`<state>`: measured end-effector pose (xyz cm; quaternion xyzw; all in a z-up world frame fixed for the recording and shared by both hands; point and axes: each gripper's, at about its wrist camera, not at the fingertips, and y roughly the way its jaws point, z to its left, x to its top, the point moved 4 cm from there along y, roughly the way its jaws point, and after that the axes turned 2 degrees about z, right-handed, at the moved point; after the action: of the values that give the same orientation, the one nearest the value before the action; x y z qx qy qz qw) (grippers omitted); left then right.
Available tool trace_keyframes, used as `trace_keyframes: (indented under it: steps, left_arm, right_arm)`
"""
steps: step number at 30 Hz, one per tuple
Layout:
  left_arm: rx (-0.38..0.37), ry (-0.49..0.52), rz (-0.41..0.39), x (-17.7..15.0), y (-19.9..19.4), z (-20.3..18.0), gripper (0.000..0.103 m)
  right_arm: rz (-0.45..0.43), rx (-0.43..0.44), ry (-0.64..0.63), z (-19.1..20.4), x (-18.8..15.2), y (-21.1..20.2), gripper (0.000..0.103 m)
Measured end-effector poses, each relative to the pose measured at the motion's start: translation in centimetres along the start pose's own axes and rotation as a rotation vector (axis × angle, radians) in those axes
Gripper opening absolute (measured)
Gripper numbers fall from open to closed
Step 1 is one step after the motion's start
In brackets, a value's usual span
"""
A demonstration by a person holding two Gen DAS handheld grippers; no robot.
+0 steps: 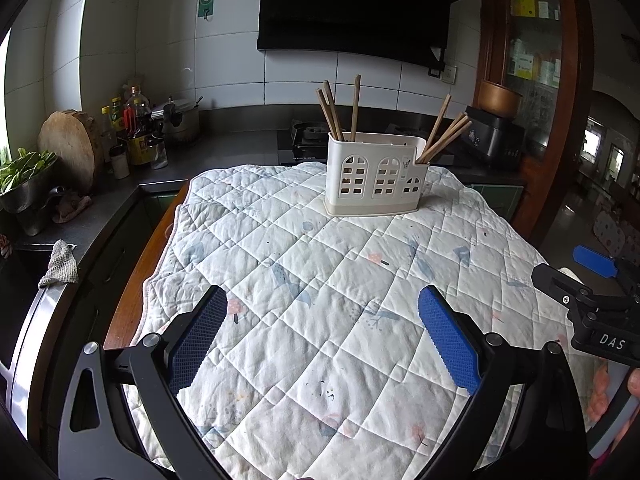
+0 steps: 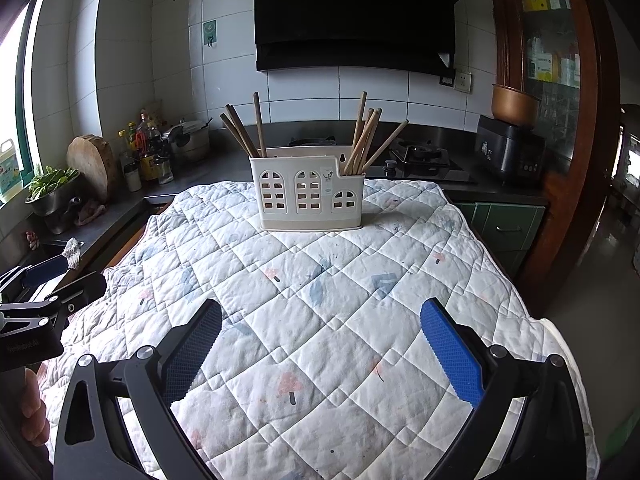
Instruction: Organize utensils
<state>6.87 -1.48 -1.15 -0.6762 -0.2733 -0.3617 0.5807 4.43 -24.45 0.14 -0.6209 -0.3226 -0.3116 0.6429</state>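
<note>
A cream plastic utensil holder (image 1: 374,174) with window-shaped cutouts stands upright at the far end of a quilted white cloth (image 1: 320,280). Wooden chopsticks (image 1: 340,110) lean in its left compartment and several more chopsticks (image 1: 444,130) in its lower right compartment. My left gripper (image 1: 322,332) is open and empty, low over the near part of the cloth. My right gripper (image 2: 320,340) is open and empty too, over the cloth. The holder (image 2: 308,190) and its chopsticks (image 2: 366,136) also show in the right wrist view. Each gripper sees the other at its frame edge.
A dark counter runs behind and to the left with a round wooden board (image 1: 72,148), bottles (image 1: 134,120), a bowl of greens (image 1: 24,176) and a rag (image 1: 60,268). A gas stove (image 2: 416,160) and a black cooker (image 2: 508,152) stand behind the table. A wooden cabinet (image 2: 560,80) is at right.
</note>
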Motion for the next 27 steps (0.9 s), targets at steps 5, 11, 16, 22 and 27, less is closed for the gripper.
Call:
trace_keyframes:
  steps: [5, 11, 16, 22, 27]
  left_arm:
    - [0.001, 0.0, -0.001, -0.02, -0.03, -0.01, 0.095]
    - [-0.002, -0.002, 0.0, -0.04, 0.02, -0.06, 0.095]
    - [0.0, 0.012, 0.0, -0.07, -0.04, -0.42, 0.095]
    - [-0.004, 0.016, -0.001, -0.03, 0.03, -0.62, 0.095]
    - [-0.006, 0.015, -0.002, -0.12, 0.03, -0.66, 0.095]
  right_arm:
    - [0.001, -0.003, -0.001, 0.11, -0.14, 0.07, 0.096]
    - [0.001, -0.002, 0.002, 0.11, -0.42, 0.12, 0.096]
    - [0.002, -0.002, 0.007, 0.01, -0.54, 0.09, 0.096]
    - [0.004, -0.004, 0.005, -0.03, -0.56, 0.14, 0.096]
    - [0.003, -0.004, 0.006, -0.06, -0.67, 0.15, 0.096]
